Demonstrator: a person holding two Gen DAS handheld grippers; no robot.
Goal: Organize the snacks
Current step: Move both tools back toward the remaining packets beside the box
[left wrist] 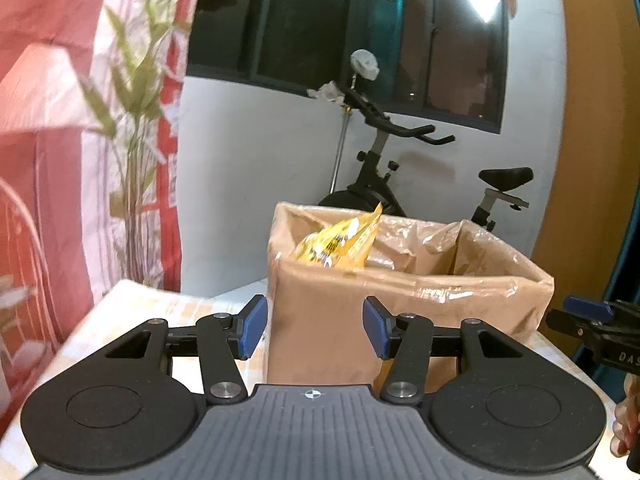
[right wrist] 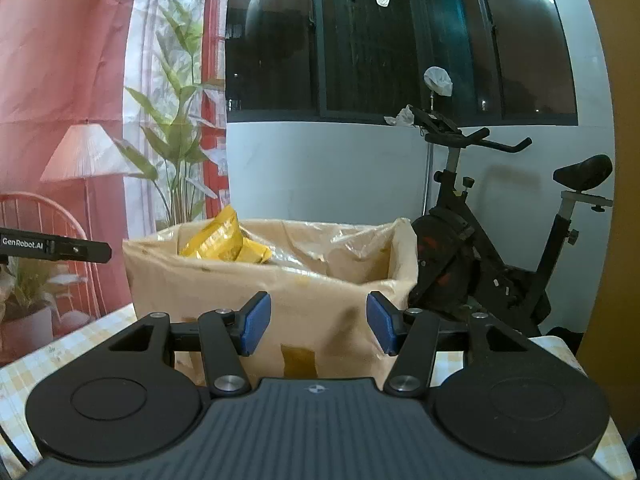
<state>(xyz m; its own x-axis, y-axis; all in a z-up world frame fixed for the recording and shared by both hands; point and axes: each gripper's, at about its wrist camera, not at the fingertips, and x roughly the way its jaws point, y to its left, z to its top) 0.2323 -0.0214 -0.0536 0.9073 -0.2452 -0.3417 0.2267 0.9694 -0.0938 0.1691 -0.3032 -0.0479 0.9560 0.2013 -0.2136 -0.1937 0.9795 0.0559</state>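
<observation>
Both grippers empty: left gripper (left wrist: 314,328) and right gripper (right wrist: 319,324) each have jaws partly apart with nothing between the blue pads, both facing the cardboard box (left wrist: 400,320) on the checked table (right wrist: 60,352). Yellow snack bag (left wrist: 340,242) sits inside the box at its left end, top corner poking above the rim. Exercise bike (right wrist: 500,240) stands behind the table.

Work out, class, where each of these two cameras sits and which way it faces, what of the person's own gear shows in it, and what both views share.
Left wrist: sits on the left gripper, facing the cardboard box; the right gripper shows at the right edge, beside the person's hand.
Right wrist: sits on the right gripper, facing the same box; the left gripper shows at the left edge.
Shared: box, yellow snack bag, exercise bike, window.
</observation>
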